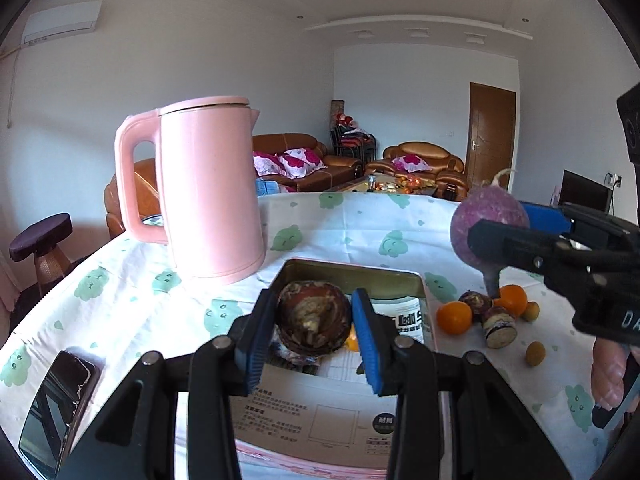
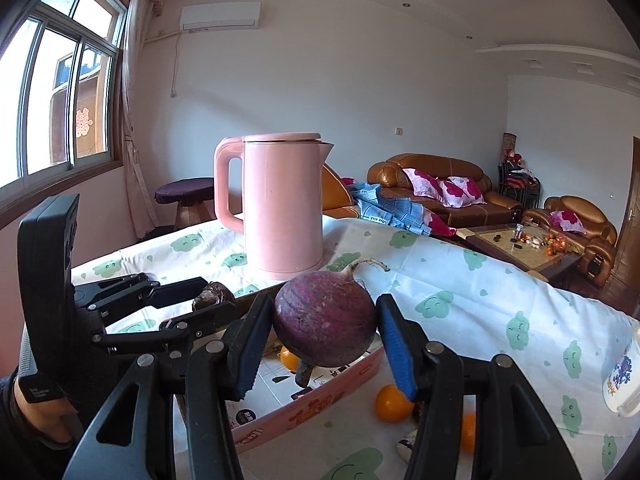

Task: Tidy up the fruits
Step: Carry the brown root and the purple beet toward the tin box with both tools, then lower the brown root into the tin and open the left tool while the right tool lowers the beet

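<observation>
My left gripper (image 1: 312,312) is shut on a round brown bulb (image 1: 310,326) and holds it over a pink tin box (image 1: 352,270) lined with printed paper. An orange (image 1: 352,344) peeks out in the box beneath it. My right gripper (image 2: 324,320) is shut on a purple radish (image 2: 326,322) with a root tail, held above the box's near wall (image 2: 320,404). From the left wrist the right gripper (image 1: 500,224) and radish (image 1: 480,224) hang at the right. From the right wrist the left gripper (image 2: 214,298) reaches in from the left.
A tall pink kettle (image 1: 212,192) stands behind the box. Right of the box lie oranges (image 1: 454,317), cut brown pieces (image 1: 498,326) and small yellow fruits (image 1: 535,353). A phone (image 1: 56,404) lies near left; a mug (image 2: 622,376) stands far right.
</observation>
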Action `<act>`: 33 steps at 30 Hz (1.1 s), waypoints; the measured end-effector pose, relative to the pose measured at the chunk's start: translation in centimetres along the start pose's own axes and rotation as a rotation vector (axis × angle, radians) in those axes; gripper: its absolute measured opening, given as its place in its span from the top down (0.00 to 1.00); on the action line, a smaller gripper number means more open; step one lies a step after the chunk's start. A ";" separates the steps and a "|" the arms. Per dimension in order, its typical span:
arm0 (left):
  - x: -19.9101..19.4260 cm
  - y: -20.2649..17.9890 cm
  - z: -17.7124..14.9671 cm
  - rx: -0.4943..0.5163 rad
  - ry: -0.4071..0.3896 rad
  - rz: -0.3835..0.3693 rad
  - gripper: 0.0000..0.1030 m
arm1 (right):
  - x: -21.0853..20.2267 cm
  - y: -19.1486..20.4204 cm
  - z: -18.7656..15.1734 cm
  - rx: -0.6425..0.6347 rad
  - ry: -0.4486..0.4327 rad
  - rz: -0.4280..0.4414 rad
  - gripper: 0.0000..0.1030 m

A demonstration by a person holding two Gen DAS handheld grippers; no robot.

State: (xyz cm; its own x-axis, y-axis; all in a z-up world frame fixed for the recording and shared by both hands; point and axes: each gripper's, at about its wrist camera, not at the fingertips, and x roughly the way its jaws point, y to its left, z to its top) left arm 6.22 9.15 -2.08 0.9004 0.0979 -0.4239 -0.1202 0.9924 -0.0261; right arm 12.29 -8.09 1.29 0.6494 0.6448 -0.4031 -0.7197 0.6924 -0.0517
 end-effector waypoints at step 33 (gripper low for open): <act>3.3 2.4 -0.9 -0.019 0.138 -0.007 0.60 | 6.4 3.9 -3.3 -0.048 0.175 0.057 0.46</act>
State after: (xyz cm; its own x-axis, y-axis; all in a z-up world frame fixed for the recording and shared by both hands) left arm 8.52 11.84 -4.32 0.8356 0.0783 -0.5438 -0.1231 0.9913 -0.0465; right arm 12.86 -2.36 -4.49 0.5571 0.6136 -0.5596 -0.7679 0.6371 -0.0660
